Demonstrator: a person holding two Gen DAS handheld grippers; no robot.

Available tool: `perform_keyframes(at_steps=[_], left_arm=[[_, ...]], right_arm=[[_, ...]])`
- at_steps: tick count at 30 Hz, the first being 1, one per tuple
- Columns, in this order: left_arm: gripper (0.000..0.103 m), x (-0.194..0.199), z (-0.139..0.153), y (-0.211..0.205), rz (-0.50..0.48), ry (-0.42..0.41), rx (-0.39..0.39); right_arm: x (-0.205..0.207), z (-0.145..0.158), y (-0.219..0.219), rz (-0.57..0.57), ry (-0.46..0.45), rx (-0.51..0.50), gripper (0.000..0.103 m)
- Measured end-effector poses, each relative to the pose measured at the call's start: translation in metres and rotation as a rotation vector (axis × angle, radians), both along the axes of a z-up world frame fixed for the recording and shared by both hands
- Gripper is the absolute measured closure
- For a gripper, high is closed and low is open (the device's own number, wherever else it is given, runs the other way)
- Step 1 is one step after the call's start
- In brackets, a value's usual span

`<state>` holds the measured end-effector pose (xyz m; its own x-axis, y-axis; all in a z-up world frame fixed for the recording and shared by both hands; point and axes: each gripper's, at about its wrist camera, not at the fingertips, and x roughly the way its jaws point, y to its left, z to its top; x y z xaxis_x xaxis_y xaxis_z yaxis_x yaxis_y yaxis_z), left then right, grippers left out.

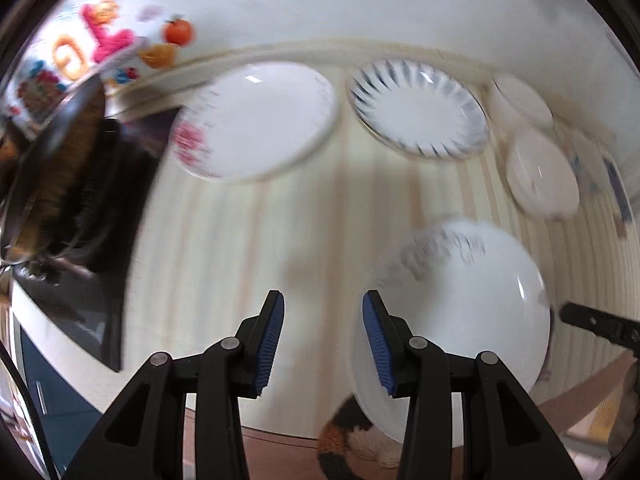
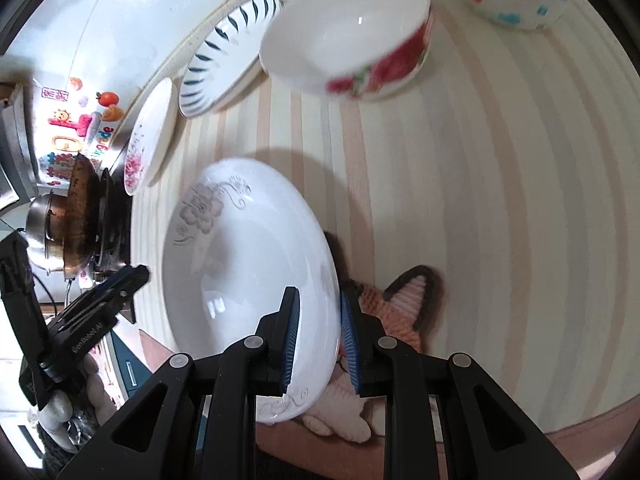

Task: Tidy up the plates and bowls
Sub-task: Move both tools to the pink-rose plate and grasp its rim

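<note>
Grey-flowered plate [image 2: 248, 256] rim pinched by right gripper [image 2: 318, 340]; left gripper [image 1: 323, 340] parted, empty

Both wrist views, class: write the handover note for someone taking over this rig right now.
Right gripper: shut on the rim of the grey-flower plate, at the counter's near edge.
Left gripper: open, empty, beside that plate.
Along the wall: pink-flower plate, blue-striped plate, two white bowls.
Done: nothing stacked that shows.
Left: stack plates, nest bowls.
</note>
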<state>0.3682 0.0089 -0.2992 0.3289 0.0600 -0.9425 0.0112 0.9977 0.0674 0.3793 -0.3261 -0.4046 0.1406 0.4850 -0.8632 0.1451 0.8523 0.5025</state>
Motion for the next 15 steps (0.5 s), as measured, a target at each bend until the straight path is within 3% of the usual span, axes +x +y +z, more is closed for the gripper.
perform_keyframes(at_steps=[3,6,11,15], left_arm=[[0.065,0.018,0.019,0.03,0.078,-0.042,-0.012],[0.065,0.044,0.015,0.061,0.136,-0.048,-0.011],[0.065,0.083,-0.005,0.099,0.209,-0.027,-0.006],[0.065,0.106,-0.025,0.117,0.223,-0.011,0.005]], right_arm=[[0.007,0.03,0.001,0.029,-0.046,0.016,0.078],[0.027,0.057,0.016,0.079,-0.103,0.011,0.069],[0.1,0.095,0.086,0.203,-0.23,0.01,0.068],[0.165,0.097,0.143,0.25,-0.296,-0.058,0.068]])
